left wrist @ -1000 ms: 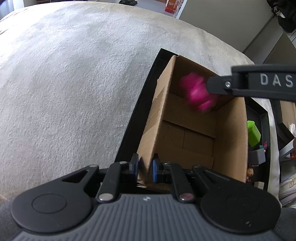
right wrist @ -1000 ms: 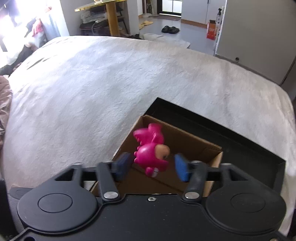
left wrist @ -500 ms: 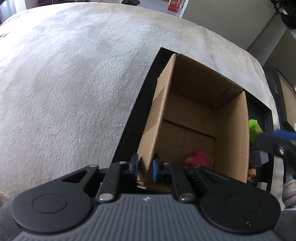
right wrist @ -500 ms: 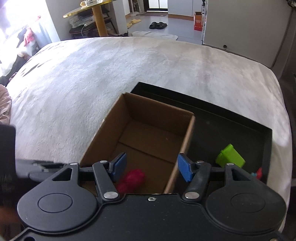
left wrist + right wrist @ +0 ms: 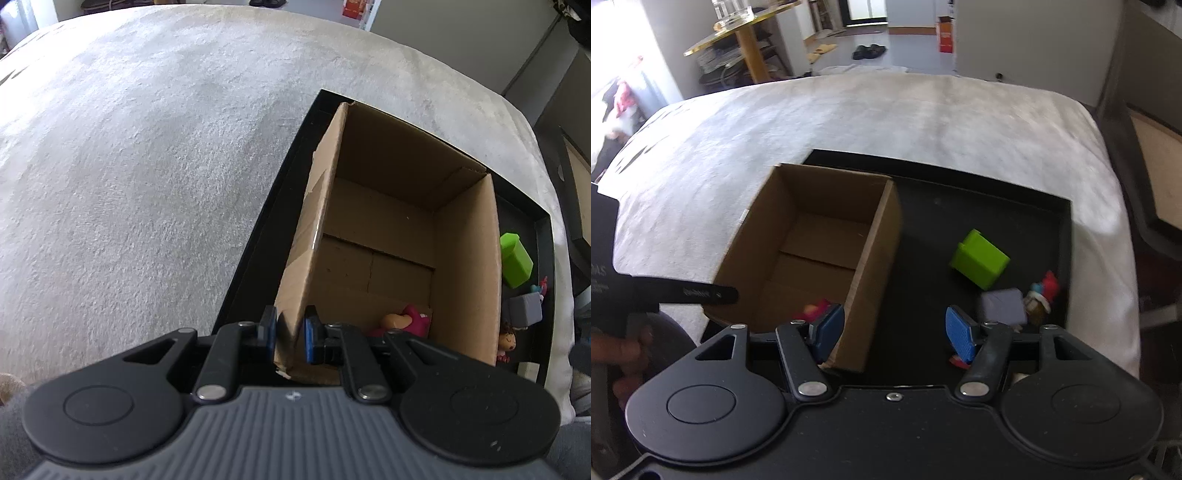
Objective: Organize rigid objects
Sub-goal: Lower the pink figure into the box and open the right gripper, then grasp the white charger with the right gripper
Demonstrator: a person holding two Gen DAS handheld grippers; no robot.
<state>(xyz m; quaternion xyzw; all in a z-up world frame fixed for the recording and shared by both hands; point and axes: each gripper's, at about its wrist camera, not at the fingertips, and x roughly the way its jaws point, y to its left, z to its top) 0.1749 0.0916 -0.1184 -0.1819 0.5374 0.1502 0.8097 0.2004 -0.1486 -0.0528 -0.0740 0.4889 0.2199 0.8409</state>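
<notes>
An open cardboard box [image 5: 388, 240] stands at the left end of a black tray [image 5: 258, 236]. My left gripper [image 5: 290, 332] is shut on the box's left wall near its front corner. A pink toy figure [image 5: 410, 319] lies on the box floor at the near end, also seen as the pink toy [image 5: 818, 308] in the right wrist view. My right gripper [image 5: 894, 332] hangs open and empty above the box's right wall [image 5: 875, 258] and the tray floor. On the tray to its right lie a green block [image 5: 980, 264], a grey cube [image 5: 1003, 306] and a small red and blue figure [image 5: 1041, 295].
The tray rests on a pale fuzzy bedcover [image 5: 923, 118] that spreads far to the left and back. A small doll [image 5: 506, 341] lies near the tray's front right. A person's hand [image 5: 620, 350] holds the left gripper at the left. Dark furniture [image 5: 1145, 166] stands beyond the bed's right edge.
The pink toy has left my right gripper and dropped to the box floor. The right gripper has moved rightward, out of the left wrist view. The left gripper kept its grip.
</notes>
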